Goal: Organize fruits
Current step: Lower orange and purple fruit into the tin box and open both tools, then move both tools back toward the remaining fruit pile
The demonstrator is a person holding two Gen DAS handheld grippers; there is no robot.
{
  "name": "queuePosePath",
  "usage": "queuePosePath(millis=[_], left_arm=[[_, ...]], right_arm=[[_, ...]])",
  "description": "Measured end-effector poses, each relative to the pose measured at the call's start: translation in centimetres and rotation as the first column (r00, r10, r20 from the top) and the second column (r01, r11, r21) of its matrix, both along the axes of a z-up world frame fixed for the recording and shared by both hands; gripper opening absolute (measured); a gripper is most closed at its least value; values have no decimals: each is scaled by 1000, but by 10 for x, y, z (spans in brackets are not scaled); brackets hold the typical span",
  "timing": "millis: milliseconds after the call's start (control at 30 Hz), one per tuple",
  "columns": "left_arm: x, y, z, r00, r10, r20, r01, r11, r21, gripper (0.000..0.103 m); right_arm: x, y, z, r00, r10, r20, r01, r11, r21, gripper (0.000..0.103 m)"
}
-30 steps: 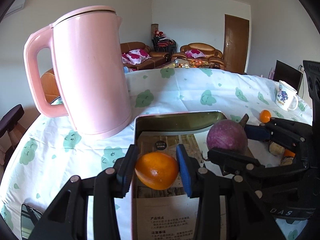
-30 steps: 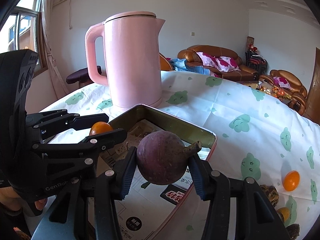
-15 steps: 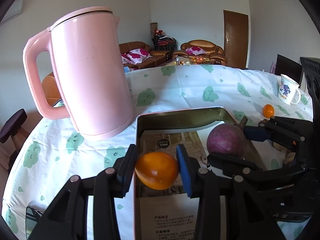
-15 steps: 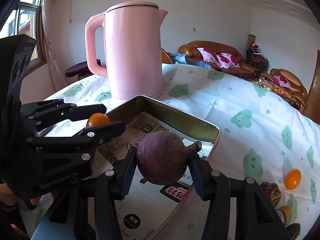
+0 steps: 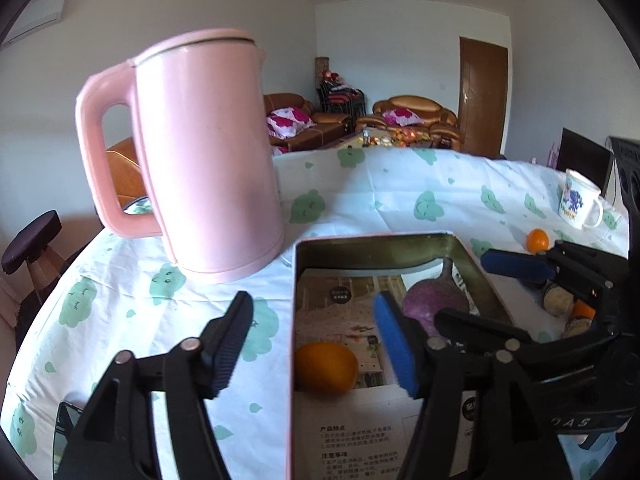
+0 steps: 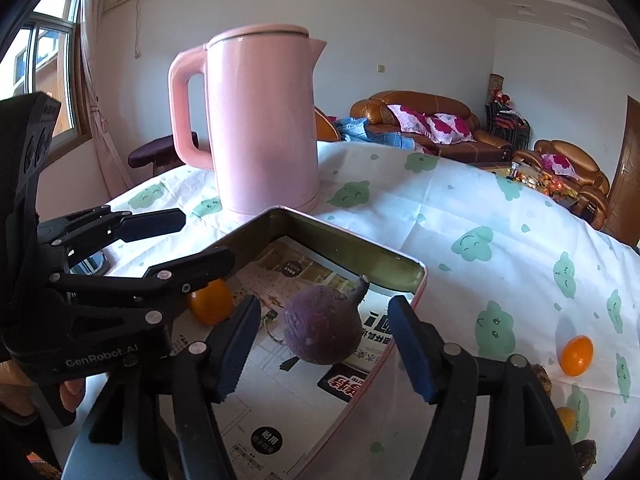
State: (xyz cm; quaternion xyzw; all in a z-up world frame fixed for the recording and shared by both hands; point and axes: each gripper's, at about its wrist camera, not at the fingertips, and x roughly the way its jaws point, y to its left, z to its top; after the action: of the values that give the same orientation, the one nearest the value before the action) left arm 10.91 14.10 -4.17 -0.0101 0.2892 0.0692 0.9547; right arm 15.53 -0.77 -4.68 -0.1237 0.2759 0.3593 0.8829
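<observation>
An orange (image 5: pixel 326 367) lies in the metal tin (image 5: pixel 376 245) on a printed paper lining, by its left wall. A purple round fruit with a stem (image 6: pixel 322 326) lies in the same tin (image 6: pixel 344 246), further right. My left gripper (image 5: pixel 316 342) is open above the orange, its jaws spread wide and empty. My right gripper (image 6: pixel 324 350) is open around the purple fruit without touching it. The orange also shows in the right wrist view (image 6: pixel 211 302), and the purple fruit in the left wrist view (image 5: pixel 434 304).
A tall pink kettle (image 5: pixel 200 156) stands just behind the tin's left corner. A small orange fruit (image 6: pixel 576 354) and brown fruits (image 5: pixel 558 300) lie on the cloth to the right. A white mug (image 5: pixel 580 205) stands far right.
Both grippers have opened. The orange and the purple fruit were let go and now rest on the paper in the tin.
</observation>
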Motion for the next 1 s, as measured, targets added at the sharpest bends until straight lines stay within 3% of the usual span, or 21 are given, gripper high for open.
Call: queuePosePath(millis=[33,100,167,367,567,700,833,1000], left_arm=[[-3,0,2,1000,10,14,-10,1000,-3,78],[-12,0,6,999,20,42,-19,1000,-19,97],[-23,-2,10,997,11,82,-8,999,-44,103],[-46,-28,17,991,-35,130,44,997,-68,103],[-56,-63,18,986,-85,144,97,992,-83,103],[-57,-93,18,978,-155,137,167,983,-81,103],[-50,-130,11,966,-240,95,246,967,-62,103],[-44,-145,6,968,-243,67,246,968,-44,103]], right_arm=[[-3,-3,3,1000,-4,8,4,1000,8,71],[-9,-12,8,1000,-8,17,8,1000,21,78],[-19,-27,13,999,-17,38,16,1000,19,80],[-40,-87,19,988,-108,112,111,994,-15,80],[-49,-159,13,963,-253,89,254,967,2,80],[-51,-184,6,941,-331,74,332,943,-10,80],[-58,-198,1,940,-338,46,337,941,11,80],[-67,-193,-7,961,-278,-7,278,961,8,80]])
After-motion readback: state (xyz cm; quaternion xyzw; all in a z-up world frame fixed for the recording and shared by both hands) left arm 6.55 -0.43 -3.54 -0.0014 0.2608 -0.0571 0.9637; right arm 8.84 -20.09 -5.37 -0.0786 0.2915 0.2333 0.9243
